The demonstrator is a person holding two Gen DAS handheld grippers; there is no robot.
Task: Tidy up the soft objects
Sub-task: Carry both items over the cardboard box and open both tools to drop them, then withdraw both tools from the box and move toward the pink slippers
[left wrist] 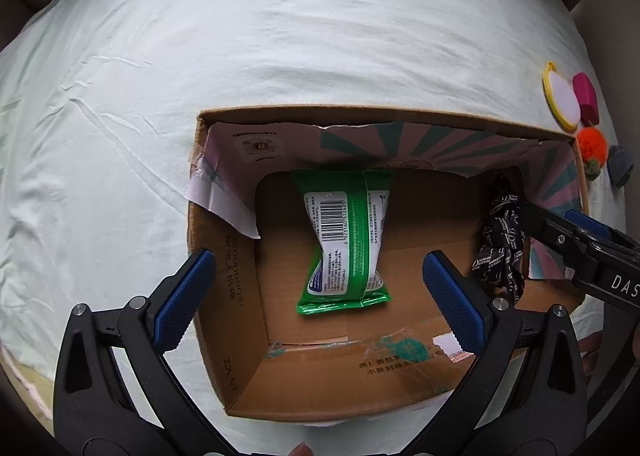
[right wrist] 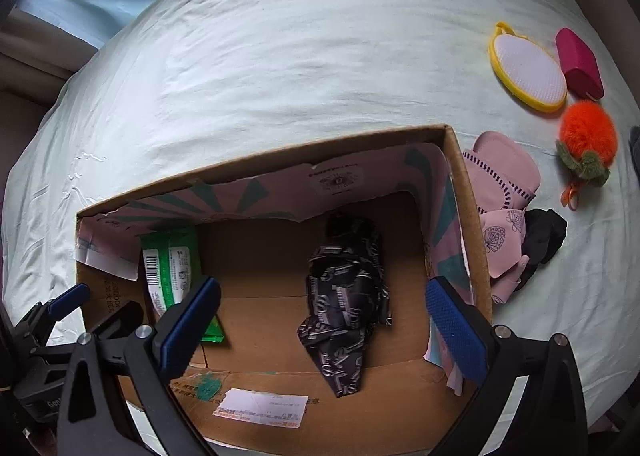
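Note:
An open cardboard box (left wrist: 224,296) (right wrist: 472,224) stands on the pale bed sheet. A green wipes pack (left wrist: 344,240) (right wrist: 172,268) lies on its floor. A black patterned cloth (left wrist: 500,244) (right wrist: 344,300) lies in the box's other side. My left gripper (left wrist: 320,296) is open and empty above the box, over the wipes pack. My right gripper (right wrist: 324,324) is open and empty above the black cloth; it shows at the right of the left wrist view (left wrist: 560,232).
On the sheet right of the box lie pink cloth pieces (right wrist: 500,184), a black cloth (right wrist: 544,236), an orange fluffy ball (right wrist: 588,132) (left wrist: 592,140), a yellow-rimmed oval brush (right wrist: 528,68) (left wrist: 562,96), a magenta case (right wrist: 578,60) (left wrist: 586,96) and a grey object (left wrist: 620,168).

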